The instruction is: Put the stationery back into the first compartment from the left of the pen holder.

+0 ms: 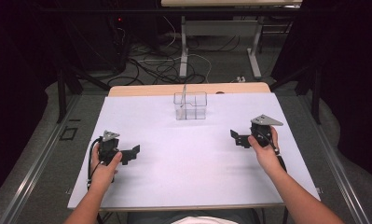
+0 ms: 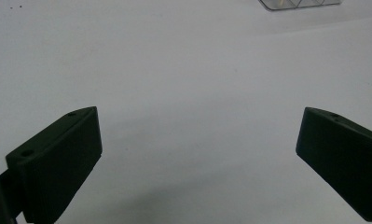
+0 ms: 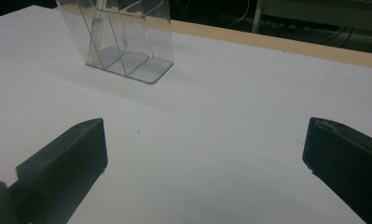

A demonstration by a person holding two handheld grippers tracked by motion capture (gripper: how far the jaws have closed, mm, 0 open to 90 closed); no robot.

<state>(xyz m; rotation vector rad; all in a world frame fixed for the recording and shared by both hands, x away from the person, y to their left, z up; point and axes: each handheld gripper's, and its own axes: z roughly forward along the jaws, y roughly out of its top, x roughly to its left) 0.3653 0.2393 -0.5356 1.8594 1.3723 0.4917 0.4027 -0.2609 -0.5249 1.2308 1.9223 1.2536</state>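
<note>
A clear box (image 1: 190, 106) stands at the far middle of the white table (image 1: 183, 158). The left gripper (image 1: 133, 153) and the right gripper (image 1: 237, 138) sit low near each side, well apart from the box. Both have their jaws wide apart with nothing in them.

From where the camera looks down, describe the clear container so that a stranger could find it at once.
Start at the white sheet covering the table. Near its far edge, about midway across, stands the clear plastic container, split into compartments by see-through dividers. It is the sheet's one transparent thing; both black grippers sit nearer the person.
</note>
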